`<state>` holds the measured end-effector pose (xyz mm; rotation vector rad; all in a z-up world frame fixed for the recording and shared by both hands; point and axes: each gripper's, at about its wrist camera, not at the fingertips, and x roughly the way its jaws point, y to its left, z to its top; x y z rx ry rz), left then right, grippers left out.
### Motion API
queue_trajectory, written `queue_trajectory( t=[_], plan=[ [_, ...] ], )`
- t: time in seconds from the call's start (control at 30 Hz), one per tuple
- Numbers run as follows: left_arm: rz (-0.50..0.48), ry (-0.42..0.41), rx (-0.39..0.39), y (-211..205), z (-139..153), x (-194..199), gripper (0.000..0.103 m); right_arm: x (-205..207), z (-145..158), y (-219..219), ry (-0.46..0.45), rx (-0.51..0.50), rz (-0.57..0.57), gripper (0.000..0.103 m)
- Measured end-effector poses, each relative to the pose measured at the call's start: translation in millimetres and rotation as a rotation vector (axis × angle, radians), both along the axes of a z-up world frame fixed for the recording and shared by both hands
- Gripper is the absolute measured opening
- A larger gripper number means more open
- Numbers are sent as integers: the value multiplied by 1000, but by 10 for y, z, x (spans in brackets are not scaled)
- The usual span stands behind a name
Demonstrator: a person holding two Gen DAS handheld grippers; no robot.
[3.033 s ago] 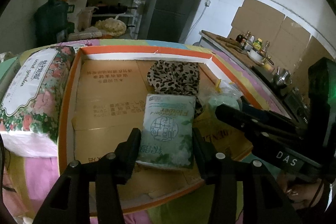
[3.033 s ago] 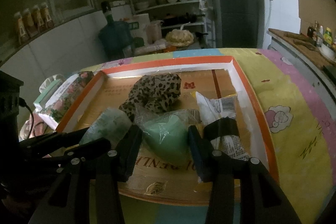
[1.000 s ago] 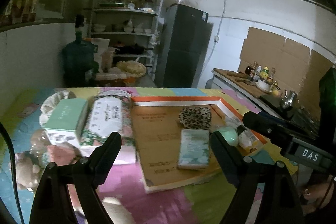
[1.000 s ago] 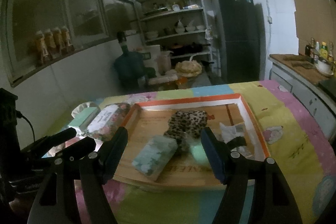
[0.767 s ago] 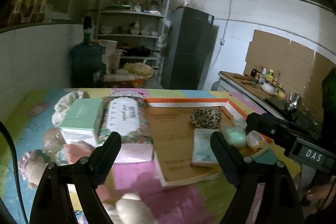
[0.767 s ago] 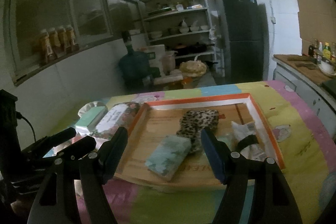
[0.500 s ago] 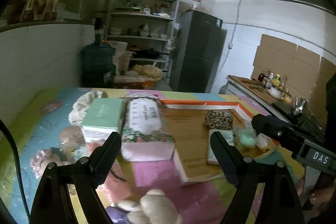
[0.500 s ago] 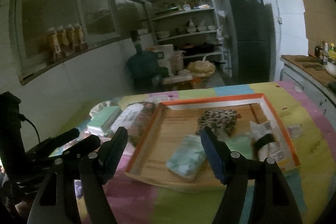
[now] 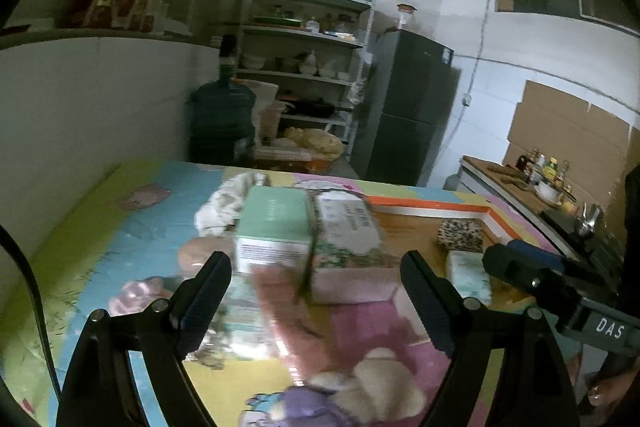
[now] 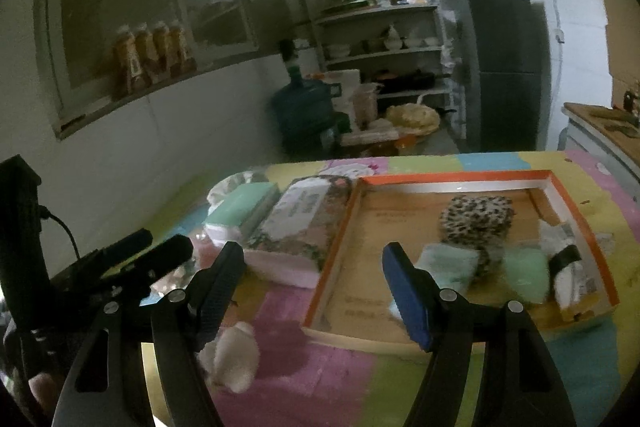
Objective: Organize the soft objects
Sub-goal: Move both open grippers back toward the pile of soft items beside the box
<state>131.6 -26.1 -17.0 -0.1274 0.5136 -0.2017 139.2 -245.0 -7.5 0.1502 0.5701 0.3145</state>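
Observation:
My left gripper is open and holds nothing, hovering over loose soft things on the colourful cloth: a pink fluffy piece, a cream plush and a purple one. Beyond them stand a green box and a floral tissue pack. My right gripper is open and empty too, above the tray's left front corner. The orange-rimmed cardboard tray holds a leopard cloth, a pale tissue pack, a mint bag and a white packet.
A white plush lies near the table's front edge below the right gripper. A white bowl-like thing sits behind the green box. Past the table are a water jug, shelves and a dark fridge.
Both grippers have drawn back from the tray and swung left. The tray now sits to the right, and the loose plush things at the table's left front have come into view.

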Motion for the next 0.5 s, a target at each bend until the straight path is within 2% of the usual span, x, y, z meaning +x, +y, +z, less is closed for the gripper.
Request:
queue_trajectory(
  t=[0.3,0.5],
  plan=[
    [87,5,-18,469,-58,-7,86,23,-92,351,30,-24,68,74],
    [141,15,-25,718,-106,-59,86,-6,-313,553,82,-34,108,74]
  ],
)
